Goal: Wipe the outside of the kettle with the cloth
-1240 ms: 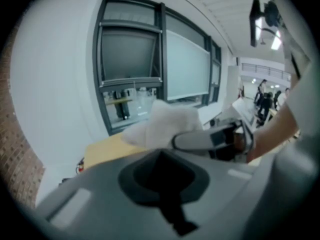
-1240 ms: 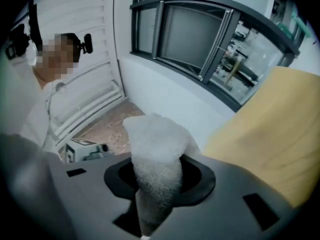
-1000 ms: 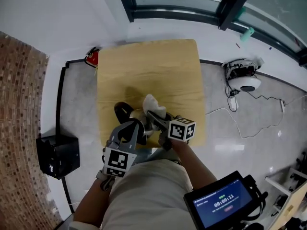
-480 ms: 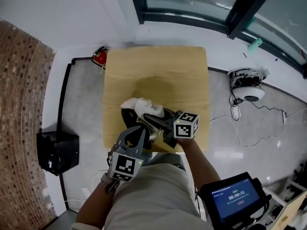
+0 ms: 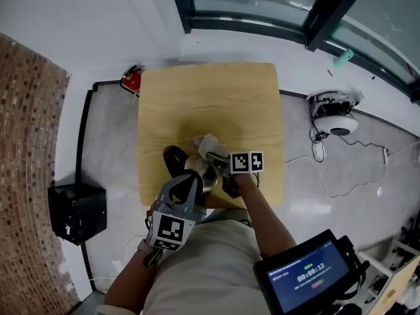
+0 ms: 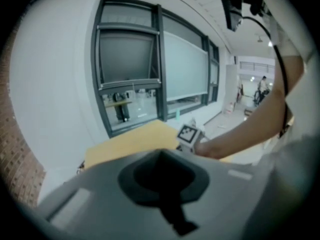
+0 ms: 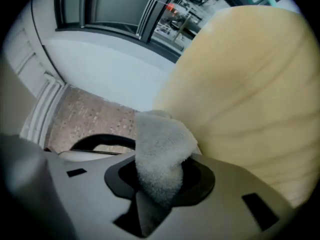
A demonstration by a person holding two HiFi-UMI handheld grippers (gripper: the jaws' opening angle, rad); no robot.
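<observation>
Starting at the left, the left gripper (image 5: 187,186) reaches in from the near table edge over the kettle (image 5: 200,168). Its own view shows the jaws drawn together with nothing between them, so it seems to steady the kettle by resting against it at most, not by gripping; whether it touches at all I cannot tell. The kettle stands on the table (image 5: 203,97), close to the near edge, with its black handle (image 5: 173,157) arching off to the left. Just right of it and a little farther out, the cloth (image 5: 209,145) is bunched against the kettle's far right side, pinched in the right gripper (image 5: 220,163), whose jaws are clenched on a fold so that a fluffy lobe sticks out ahead of them. The wipe looks to be under way on that side, with the handle side and the near face probably yet to do. The main risk is the kettle shifting: with no firm hold from the left, a hard push from the cloth could slide or tip it, and there is little table left toward the person before it would drop off. A second risk is the cloth itself. It is held by one fold only, so dragging it round the curve could pull it loose, or let the hard jaw tips scrape the metal. Light pressure would suit.
</observation>
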